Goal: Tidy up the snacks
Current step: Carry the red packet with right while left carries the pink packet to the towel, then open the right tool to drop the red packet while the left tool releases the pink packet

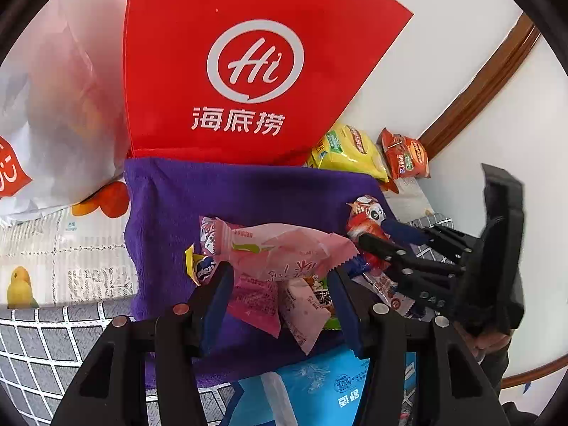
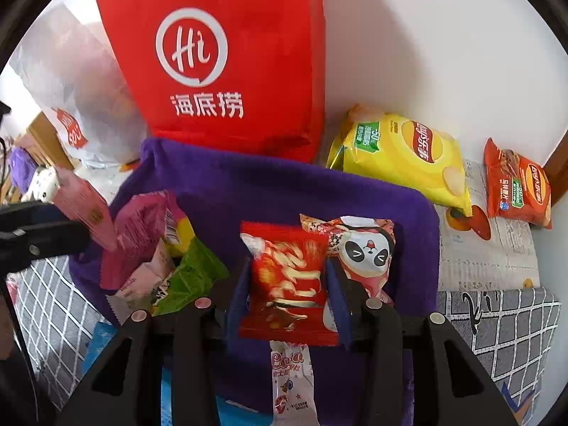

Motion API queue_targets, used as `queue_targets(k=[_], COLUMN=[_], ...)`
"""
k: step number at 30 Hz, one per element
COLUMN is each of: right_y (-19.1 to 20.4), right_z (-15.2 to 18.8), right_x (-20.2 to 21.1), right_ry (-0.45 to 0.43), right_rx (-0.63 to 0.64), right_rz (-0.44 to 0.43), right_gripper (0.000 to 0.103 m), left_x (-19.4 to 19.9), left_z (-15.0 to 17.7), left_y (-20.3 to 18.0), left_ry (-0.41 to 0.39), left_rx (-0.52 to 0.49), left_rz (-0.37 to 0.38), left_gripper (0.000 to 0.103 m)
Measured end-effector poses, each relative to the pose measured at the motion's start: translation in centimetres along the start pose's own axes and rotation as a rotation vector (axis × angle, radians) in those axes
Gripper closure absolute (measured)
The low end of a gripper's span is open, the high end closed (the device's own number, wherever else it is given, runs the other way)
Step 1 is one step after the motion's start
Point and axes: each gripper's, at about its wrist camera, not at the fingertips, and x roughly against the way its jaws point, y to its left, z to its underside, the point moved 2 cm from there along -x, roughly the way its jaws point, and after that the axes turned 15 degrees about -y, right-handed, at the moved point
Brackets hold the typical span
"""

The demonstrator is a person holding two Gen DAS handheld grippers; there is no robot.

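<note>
A purple cloth [image 1: 248,191] [image 2: 284,191] holds a pile of small snack packets. My left gripper [image 1: 280,277] is shut on a long pink packet [image 1: 284,248], held crosswise above other pink packets [image 1: 255,301]; the pink packet also shows at the left of the right wrist view [image 2: 85,209]. My right gripper [image 2: 287,284] is shut on a red packet [image 2: 287,277], just left of a panda packet [image 2: 365,248]. The right gripper also shows in the left wrist view [image 1: 376,238] beside the panda packet [image 1: 369,213]. A green packet [image 2: 191,273] and a white Lola packet [image 2: 293,380] lie on the cloth.
A red Haidilao bag [image 1: 234,60] [image 2: 230,60] stands behind the cloth against the white wall. A yellow chip bag [image 2: 408,156] and an orange chip bag [image 2: 518,188] lie at the right. A white plastic bag [image 1: 46,106] is at the left. A blue pack [image 1: 319,387] lies in front.
</note>
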Motion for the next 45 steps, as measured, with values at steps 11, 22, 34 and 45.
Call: queue_targets(k=[11, 22, 34, 45], right_y=[-1.0, -0.7, -0.8, -0.6], right_z=[-1.2, -1.7, -1.7, -1.7], right_x=[2.1, 2.9, 2.9, 3.0], right_ry=[-0.07, -0.096, -0.1, -0.108], right_rx=[-0.049, -0.05, -0.059, -0.051], right_rz=[-0.015, -0.014, -0.014, -0.002], right_gripper=[0.048, 0.048, 0.048, 0.048], left_x=[-1.1, -2.4, -3.0, -3.2], left_z=[0.5, 1.2, 1.3, 1.6], left_y=[-0.2, -1.0, -1.3, -1.7], left_ry=[0.028, 0.063, 0.081, 0.088], left_rx=[-0.004, -0.019, -0.03, -0.045], left_rz=[-0.004, -0.006, -0.006, -0.004], left_gripper=[0.051, 0.051, 0.051, 0.051])
